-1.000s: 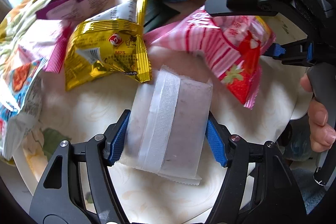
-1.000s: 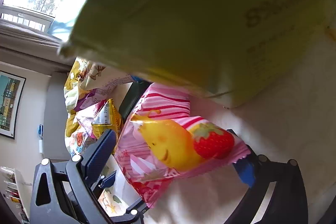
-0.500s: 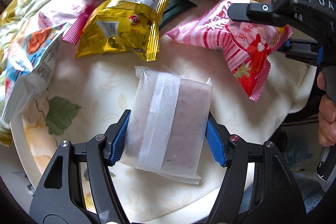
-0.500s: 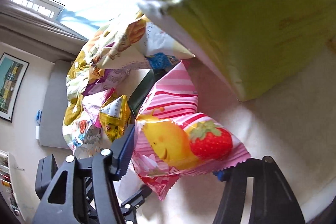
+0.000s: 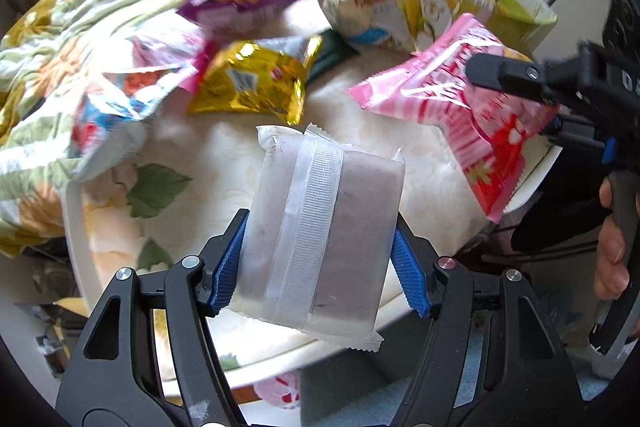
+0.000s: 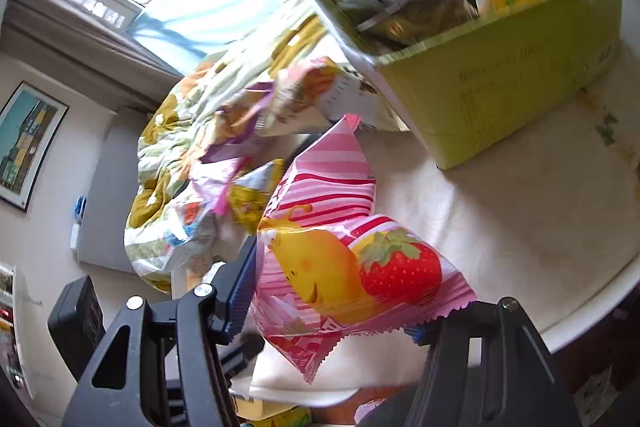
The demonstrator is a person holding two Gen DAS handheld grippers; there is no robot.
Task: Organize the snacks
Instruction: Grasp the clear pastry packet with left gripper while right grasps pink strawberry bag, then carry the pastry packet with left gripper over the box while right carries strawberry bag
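A: Green cardboard, an open box (image 6: 500,99) already half full of wrapped snacks, sits at the far side of a round table under a pale floral cloth (image 5: 224,163). Take it as the landmark. What are the hands carrying?

B: The left gripper (image 5: 320,267) is clamped on a frosted clear plastic packet with a white ribbed seam and a purplish filling (image 5: 324,239), blue pads pressing both long edges. It hangs clear of the cloth, well short of the box. The right gripper (image 6: 340,291) has just closed its jaws on a pink striped foil bag printed with a strawberry and a yellow figure (image 6: 348,267), held near the box and below its rim.

A: And loose snacks?

B: A gold foil pouch (image 5: 248,83), a purple wrapper (image 5: 236,7) and others lie in a heap just beside the box, on its window side.

A: How should the drop go?

B: I'd judge each packet must rise above the box rim first. The pink bag is nearer, so it should go in first, released only when fully over the opening. The frosted packet looks slick; keep its pinch firm until then, and keep the two grippers from crossing.
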